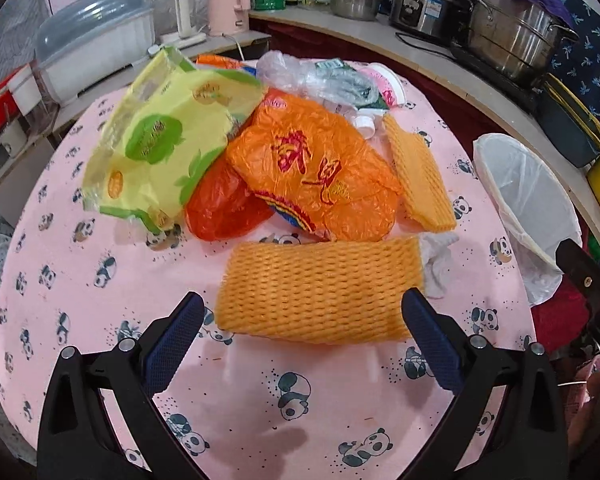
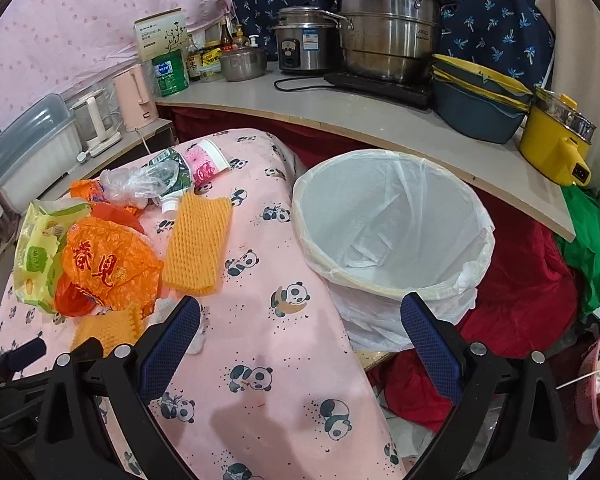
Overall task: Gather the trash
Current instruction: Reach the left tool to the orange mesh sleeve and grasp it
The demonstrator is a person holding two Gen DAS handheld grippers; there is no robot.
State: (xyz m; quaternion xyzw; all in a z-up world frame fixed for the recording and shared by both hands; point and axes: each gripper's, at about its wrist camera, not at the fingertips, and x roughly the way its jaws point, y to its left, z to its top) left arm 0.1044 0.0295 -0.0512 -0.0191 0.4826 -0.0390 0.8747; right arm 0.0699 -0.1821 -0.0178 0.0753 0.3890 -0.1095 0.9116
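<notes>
Trash lies heaped on a pink panda tablecloth [image 1: 260, 420]: an orange foam net sleeve [image 1: 316, 288], a second foam net [image 1: 420, 176], an orange plastic bag [image 1: 312, 168], a yellow-green wrapper [image 1: 164, 140] and clear plastic with a crushed bottle [image 1: 332, 80]. My left gripper [image 1: 302, 340] is open, its fingers on either side of the near foam sleeve, just short of it. My right gripper [image 2: 300, 344] is open and empty over the table edge, beside a white-lined bin [image 2: 392, 236]. The bin looks empty. The second net also shows in the right wrist view [image 2: 196, 248].
A counter [image 2: 340, 108] behind the table holds steel pots [image 2: 392, 36], a rice cooker [image 2: 304, 40], stacked bowls and a yellow pot [image 2: 556, 140]. A pink kettle [image 2: 134, 96] and a lidded plastic box [image 1: 96, 36] stand at the left. Red cloth [image 2: 520, 300] lies below the bin.
</notes>
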